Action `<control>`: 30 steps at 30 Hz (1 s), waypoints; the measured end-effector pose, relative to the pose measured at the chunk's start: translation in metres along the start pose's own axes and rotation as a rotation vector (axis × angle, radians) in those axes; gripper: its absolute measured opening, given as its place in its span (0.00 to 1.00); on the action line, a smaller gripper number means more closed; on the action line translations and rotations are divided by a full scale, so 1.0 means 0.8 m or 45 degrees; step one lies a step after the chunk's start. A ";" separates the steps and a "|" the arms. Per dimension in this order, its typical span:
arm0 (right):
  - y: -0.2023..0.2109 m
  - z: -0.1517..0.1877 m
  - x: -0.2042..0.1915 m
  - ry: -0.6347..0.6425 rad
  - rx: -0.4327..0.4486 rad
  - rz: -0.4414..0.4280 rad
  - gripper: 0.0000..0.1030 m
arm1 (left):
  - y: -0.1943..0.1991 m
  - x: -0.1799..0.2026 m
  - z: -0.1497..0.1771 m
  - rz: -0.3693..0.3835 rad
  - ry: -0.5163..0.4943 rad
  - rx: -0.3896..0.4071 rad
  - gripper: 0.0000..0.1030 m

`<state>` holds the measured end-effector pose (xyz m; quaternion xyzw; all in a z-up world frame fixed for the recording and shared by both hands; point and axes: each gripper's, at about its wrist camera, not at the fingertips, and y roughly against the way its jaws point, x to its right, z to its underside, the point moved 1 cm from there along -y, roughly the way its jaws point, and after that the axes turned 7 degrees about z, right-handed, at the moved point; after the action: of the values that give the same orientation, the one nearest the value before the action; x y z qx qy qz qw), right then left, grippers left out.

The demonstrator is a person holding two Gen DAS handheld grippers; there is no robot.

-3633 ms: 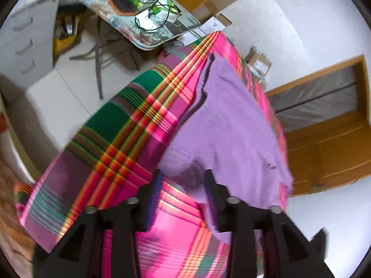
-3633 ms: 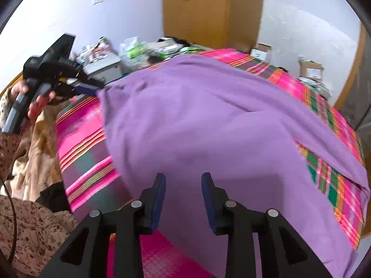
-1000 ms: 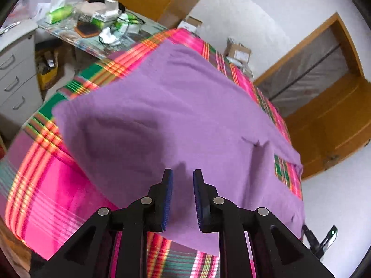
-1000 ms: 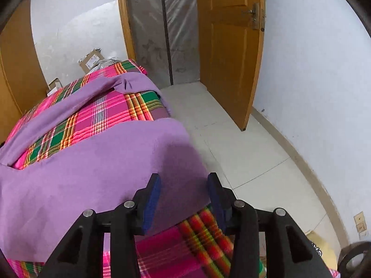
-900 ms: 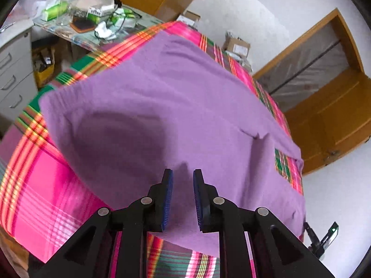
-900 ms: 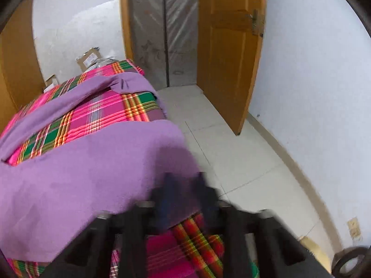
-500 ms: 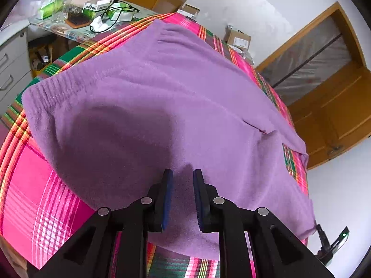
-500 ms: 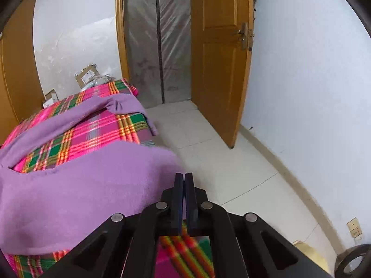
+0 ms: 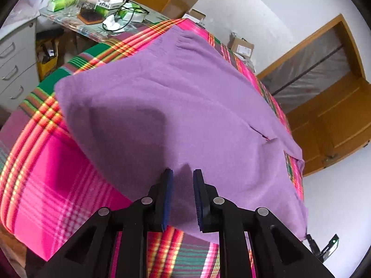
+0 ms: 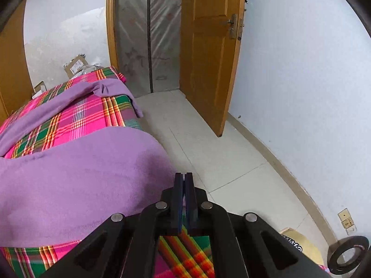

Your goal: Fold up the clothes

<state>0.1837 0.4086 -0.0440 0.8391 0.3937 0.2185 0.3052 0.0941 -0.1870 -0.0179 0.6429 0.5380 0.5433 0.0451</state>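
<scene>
A purple fleece garment [image 9: 185, 97] lies spread over a bed with a pink and green plaid sheet [image 9: 46, 173]. My left gripper [image 9: 182, 173] sits at the garment's near edge, jaws narrow, with a fold of the purple cloth pinched between them. In the right wrist view one leg of the garment [image 10: 81, 173] hangs over the bed's corner. My right gripper [image 10: 183, 176] is shut at that leg's end, a sliver of purple cloth showing between its pads. The other leg [image 10: 104, 88] lies along the far side of the sheet [image 10: 76, 113].
A cluttered table [image 9: 97, 16] and grey drawers [image 9: 14, 64] stand beyond the bed's far left. Cardboard boxes [image 9: 241, 46] sit by the far wall. On the right are pale floor tiles [image 10: 220, 157], an open wooden door [image 10: 208, 46] and a tape roll [image 10: 347, 252].
The right jaws went from open around the leg's end to shut on it, and the gripper lifted slightly. The left gripper kept its narrow grip while the garment shifted on the bed.
</scene>
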 end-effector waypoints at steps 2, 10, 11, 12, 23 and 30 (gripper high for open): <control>0.003 -0.002 0.003 -0.013 -0.001 0.046 0.00 | 0.001 -0.002 -0.003 0.004 0.008 -0.004 0.18; 0.033 -0.021 -0.026 0.007 0.017 -0.094 0.02 | 0.016 -0.019 -0.020 -0.027 0.033 0.026 0.18; 0.040 -0.023 -0.046 0.046 0.032 -0.160 0.02 | 0.018 -0.021 -0.023 -0.031 0.033 0.033 0.18; 0.048 -0.025 -0.070 0.091 0.047 -0.227 0.02 | 0.020 -0.023 -0.026 -0.036 0.033 0.040 0.18; 0.109 -0.043 -0.310 0.606 0.092 -0.662 0.04 | 0.047 -0.022 -0.095 -0.101 -0.005 0.127 0.18; 0.144 -0.091 -0.398 0.739 0.166 -0.800 0.06 | 0.044 0.013 -0.168 -0.132 -0.127 0.171 0.18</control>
<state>0.0110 0.1226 0.0473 0.5997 0.7126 0.3167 0.1799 0.0141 -0.2649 0.0658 0.6420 0.6030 0.4702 0.0566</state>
